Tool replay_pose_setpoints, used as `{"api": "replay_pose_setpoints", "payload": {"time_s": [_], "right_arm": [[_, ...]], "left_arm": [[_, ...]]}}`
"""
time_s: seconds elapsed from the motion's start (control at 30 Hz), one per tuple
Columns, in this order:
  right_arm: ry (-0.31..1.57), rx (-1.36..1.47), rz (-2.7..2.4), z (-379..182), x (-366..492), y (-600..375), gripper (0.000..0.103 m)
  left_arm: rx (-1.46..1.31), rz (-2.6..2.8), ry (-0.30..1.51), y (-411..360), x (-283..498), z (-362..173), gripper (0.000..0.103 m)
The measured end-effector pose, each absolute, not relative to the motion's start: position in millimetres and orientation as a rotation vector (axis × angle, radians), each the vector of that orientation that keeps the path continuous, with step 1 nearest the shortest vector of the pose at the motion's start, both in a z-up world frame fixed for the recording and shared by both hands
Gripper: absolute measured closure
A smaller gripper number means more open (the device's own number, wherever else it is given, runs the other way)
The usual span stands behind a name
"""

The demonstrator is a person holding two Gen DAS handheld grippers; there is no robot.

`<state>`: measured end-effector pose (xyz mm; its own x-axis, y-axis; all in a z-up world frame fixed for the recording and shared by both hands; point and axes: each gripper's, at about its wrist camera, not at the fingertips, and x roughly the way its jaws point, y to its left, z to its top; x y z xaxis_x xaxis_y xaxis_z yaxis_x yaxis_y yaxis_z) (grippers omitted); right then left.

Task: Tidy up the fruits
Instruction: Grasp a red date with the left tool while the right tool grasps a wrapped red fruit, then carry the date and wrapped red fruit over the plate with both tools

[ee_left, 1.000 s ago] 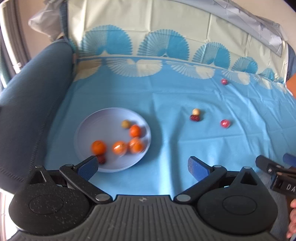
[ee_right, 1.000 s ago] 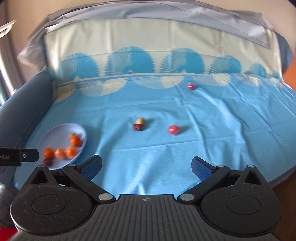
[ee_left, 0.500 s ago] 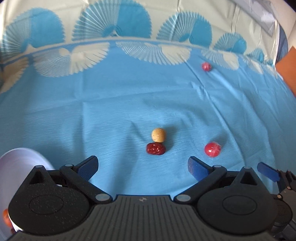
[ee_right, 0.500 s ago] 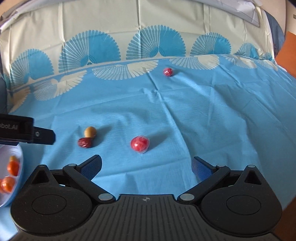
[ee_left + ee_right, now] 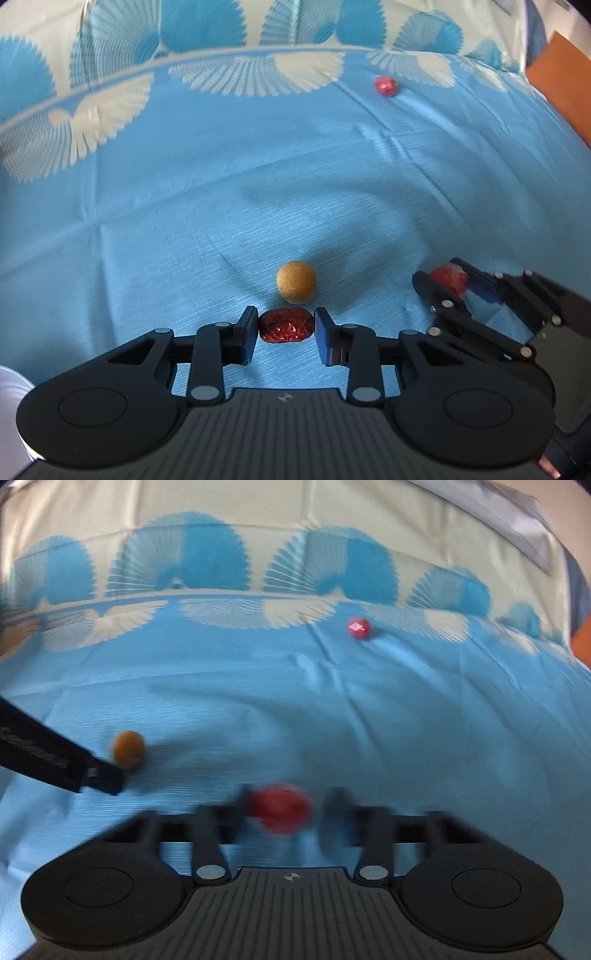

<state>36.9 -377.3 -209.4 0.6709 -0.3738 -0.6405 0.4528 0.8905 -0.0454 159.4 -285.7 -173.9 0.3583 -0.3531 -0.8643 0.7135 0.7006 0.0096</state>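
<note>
Left gripper (image 5: 285,334): jaws drawn in close on either side of the wrinkled dark red fruit (image 5: 285,326), both pads at its flanks; half a second ago they stood wide apart with that fruit ahead of them.
Right gripper (image 5: 282,812): jaws narrowed around the round red fruit (image 5: 281,808); blur hides whether the pads touch it. Earlier they were spread, the fruit lying ahead and left of them.
Dark red fruit count: one, between the left jaws, lying on the blue cloth (image 5: 184,221).
Tan ball count: one tan fruit (image 5: 296,282), just beyond the left jaws, close behind the dark red fruit.
Red round fruit count: two; one between the right jaws, one far red fruit (image 5: 386,85) well beyond both jaws, near the white fan border.
Plate (image 5: 11,391): one, only a pale sliver at the left edge, behind the left jaws; a second ago it was in full view with orange fruits on it.
Change overall: both grippers have moved down to the fruits.
</note>
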Motion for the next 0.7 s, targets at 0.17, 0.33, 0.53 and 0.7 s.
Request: {"api": "replay_pose_setpoints", "payload": {"time_s": [0.17,0.33,0.53,0.7], "right_arm": [[0.64,0.17,-0.527,-192.3,21.9,-383.6,0.07],[0.609,0.249,-0.537,-151.8,-14.7,-377.8,0.07],[0.599,0.199,-0.357,-91.6,-61.3,-313.8,0.07],[0.625,0.114,-0.194,-56.6,-94.4,-247.2,0.07]], "left_arm": [[0.347,-0.68,0.971,-261.2,140.6,-141.9,0.067],[0.282,-0.608,0.956,-204.5,109.3,-88.1,0.067],[0.257,-0.45,0.92,-113.0,62.3,-33.1,0.067],[0.217,-0.332,0.913,-37.8,25.1,-4.6,0.067]]}}
